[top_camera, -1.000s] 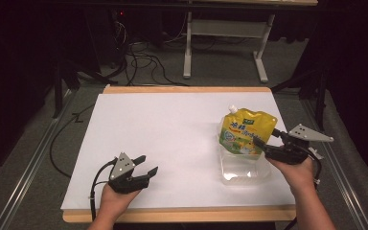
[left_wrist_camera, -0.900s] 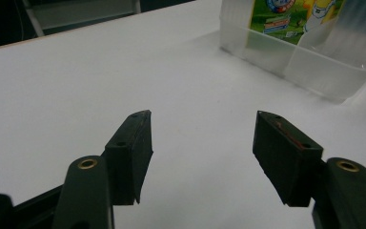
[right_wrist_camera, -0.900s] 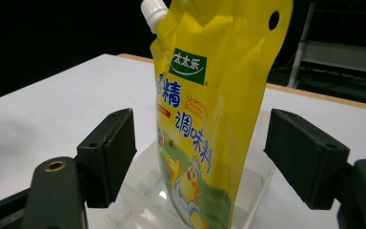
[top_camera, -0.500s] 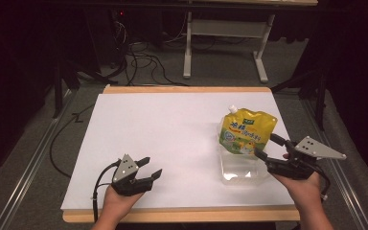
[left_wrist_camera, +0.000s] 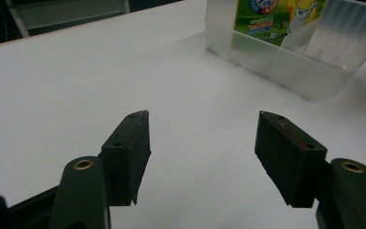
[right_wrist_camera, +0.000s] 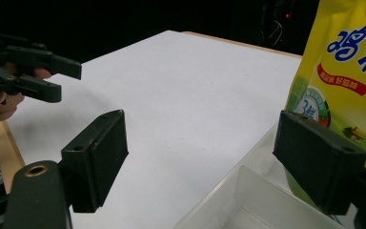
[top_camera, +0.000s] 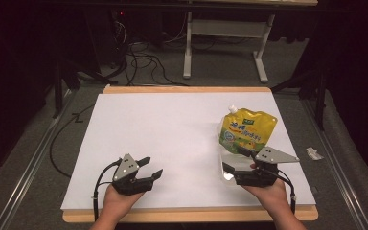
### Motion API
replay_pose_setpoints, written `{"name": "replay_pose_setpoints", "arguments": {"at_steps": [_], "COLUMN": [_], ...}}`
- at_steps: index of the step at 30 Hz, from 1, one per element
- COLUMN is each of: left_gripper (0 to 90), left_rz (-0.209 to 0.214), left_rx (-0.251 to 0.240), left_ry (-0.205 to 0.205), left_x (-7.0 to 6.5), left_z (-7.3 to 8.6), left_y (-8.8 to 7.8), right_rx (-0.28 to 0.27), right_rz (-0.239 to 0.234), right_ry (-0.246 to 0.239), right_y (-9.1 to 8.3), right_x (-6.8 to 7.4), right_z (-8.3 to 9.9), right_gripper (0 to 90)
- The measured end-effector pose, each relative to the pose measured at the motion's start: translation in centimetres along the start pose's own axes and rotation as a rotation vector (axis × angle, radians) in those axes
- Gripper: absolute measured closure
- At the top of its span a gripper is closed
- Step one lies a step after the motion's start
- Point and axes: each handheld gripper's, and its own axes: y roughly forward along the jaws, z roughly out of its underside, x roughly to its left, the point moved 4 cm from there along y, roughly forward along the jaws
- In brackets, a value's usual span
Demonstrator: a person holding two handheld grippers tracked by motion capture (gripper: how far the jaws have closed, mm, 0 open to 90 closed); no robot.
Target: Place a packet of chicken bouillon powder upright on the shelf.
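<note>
A yellow printed pouch (top_camera: 248, 132) with a white spout stands in a clear plastic container (top_camera: 224, 152) at the right of the white sheet. My right gripper (top_camera: 232, 159) is at the container's near side. Its jaws have just been opening and now stand open, with nothing pressed between them. In the right gripper view the gripper (right_wrist_camera: 200, 143) frames the container's rim (right_wrist_camera: 248, 200), with the pouch (right_wrist_camera: 348, 62) behind the right jaw. My left gripper (top_camera: 154, 166) rests open near the front left, (left_wrist_camera: 202, 138) over bare sheet, facing the container (left_wrist_camera: 286, 62).
The white sheet (top_camera: 172, 124) covers a wooden table whose edge (top_camera: 187, 214) runs along the front. A small white scrap (top_camera: 312, 153) lies on the grey surface to the right. Metal frame legs (top_camera: 188, 52) and cables (top_camera: 139, 52) sit behind the table.
My right gripper has drawn back from the pouch toward the near edge and a little left, with its jaws wider apart. The left gripper has stayed put.
</note>
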Motion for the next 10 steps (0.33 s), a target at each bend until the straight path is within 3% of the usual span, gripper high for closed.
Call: {"name": "replay_pose_setpoints", "arguments": {"at_steps": [10], "left_gripper": [37.2], "left_rz": [0.005], "left_rx": [-0.006], "left_ry": [-0.02], "left_x": [0.01], "left_z": [-0.04], "left_y": [-0.16], "right_rx": [0.002], "right_rz": [0.013], "right_ry": [0.002], "right_y": [-0.26], "right_x": [-0.49], "right_z": [0.34], "right_gripper": [19.6]}}
